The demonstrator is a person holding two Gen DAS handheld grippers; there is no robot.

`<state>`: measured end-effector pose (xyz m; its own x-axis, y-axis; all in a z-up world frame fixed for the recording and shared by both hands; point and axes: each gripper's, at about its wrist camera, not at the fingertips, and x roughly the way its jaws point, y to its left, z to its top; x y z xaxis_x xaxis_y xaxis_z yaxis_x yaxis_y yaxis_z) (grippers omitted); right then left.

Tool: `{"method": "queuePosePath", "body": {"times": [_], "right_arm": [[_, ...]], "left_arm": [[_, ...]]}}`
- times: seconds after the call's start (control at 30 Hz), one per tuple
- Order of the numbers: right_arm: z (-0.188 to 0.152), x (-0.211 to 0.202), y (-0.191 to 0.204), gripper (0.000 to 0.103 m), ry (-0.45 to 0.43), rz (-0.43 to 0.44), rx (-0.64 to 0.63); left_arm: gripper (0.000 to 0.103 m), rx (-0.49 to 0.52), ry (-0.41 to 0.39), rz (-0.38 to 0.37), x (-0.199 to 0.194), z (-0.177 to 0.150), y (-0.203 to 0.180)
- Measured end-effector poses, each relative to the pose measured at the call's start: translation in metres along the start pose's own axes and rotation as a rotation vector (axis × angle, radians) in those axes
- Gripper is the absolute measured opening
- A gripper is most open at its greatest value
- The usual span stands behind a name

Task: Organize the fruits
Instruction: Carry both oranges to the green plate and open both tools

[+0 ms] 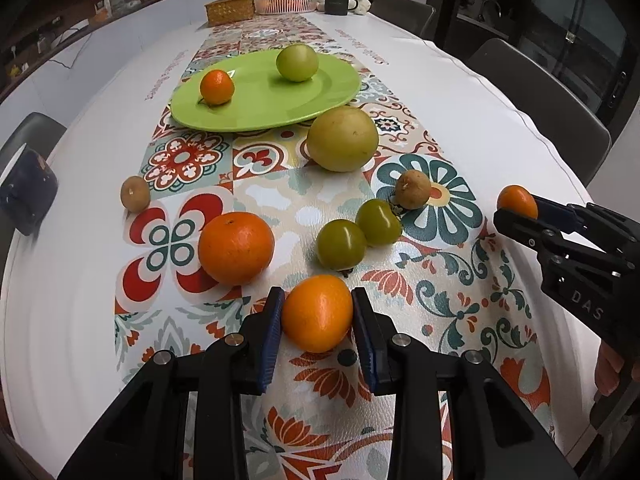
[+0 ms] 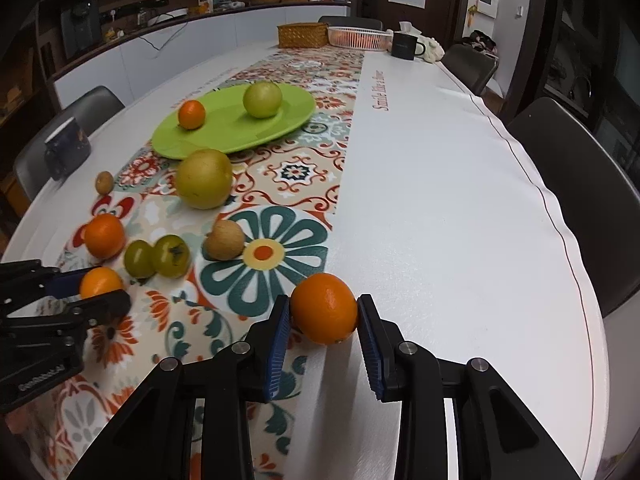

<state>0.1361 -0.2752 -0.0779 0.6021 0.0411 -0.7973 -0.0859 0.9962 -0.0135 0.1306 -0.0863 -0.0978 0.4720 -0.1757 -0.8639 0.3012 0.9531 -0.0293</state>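
Both grippers are clamped on fruit rn. Left gripper [image 1: 318,306] has its blue pads squeezed in on an orange [image 1: 317,313] that's sitting low on the patterned runner [image 1: 440,280], pads touching both sides. Right gripper [image 2: 323,312] same deal w/ a second orange [image 2: 323,308], this one right at the edge where the runner meets the plain white tablecloth [image 2: 440,200]. Can't really tell if either orange is off the table or just resting on it, view's too low.

Rest of the fruit: green plate [image 1: 260,108] further up the runner w/ a small orange [image 1: 216,87] and a green apple [image 1: 297,62] on it. Just in front of the plate, nearly touching its rim, a big yellow-green fruit [image 1: 342,138]. Closer in there's a bigger orange [image 1: 236,248], two green tomatoes [image 1: 360,236] touching each other, and a brown fruit [image 1: 413,189] right beside them. Another little brown one [image 1: 135,193] off by the runner's left edge

Far end of the table: wicker box [image 1: 230,9], white basket [image 1: 285,3], dark mug [image 1: 338,2]
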Motion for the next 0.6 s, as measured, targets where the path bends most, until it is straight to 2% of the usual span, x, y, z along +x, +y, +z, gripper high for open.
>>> {"method": "queuePosePath", "body": {"times": [0.6], "right_arm": [[0.013, -0.050, 0.033, 0.035, -0.096, 0.053, -0.030]], "left_arm": [[0.034, 0.044, -0.129, 0.001, -0.049, 0.008, 0.014]]}}
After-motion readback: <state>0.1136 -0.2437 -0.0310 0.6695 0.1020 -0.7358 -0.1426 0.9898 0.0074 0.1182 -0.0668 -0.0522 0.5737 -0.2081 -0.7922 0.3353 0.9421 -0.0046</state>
